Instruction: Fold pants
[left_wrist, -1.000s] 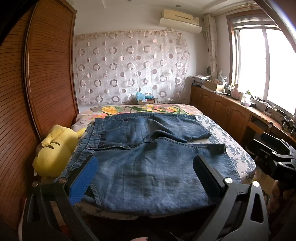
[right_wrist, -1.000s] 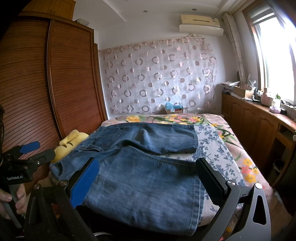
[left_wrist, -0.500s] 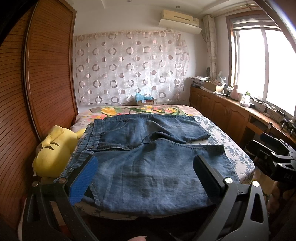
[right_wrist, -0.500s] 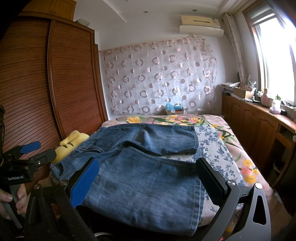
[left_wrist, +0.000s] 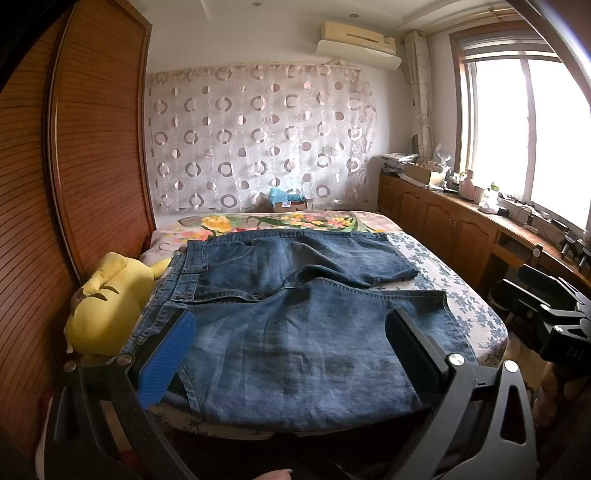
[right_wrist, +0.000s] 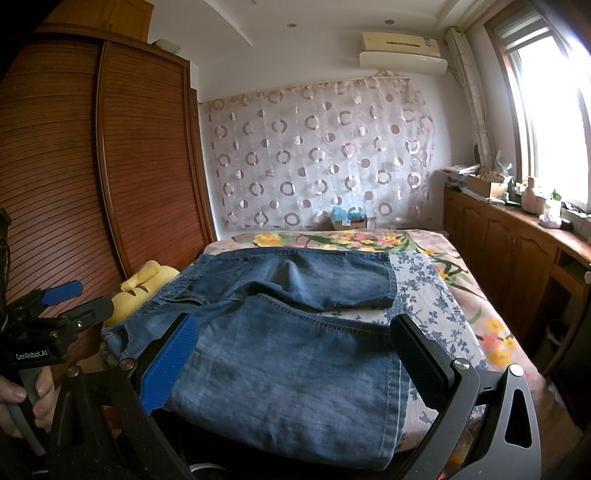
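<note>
Nothing has moved since a second ago: we hold the left gripper and right gripper before the bed, jaws apart, gripping nothing. Pants lie spread across it.

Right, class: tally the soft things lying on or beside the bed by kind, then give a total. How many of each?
Denim pants: 1
Yellow plush toy: 1
Floral bedspread: 1
Total: 3
</note>
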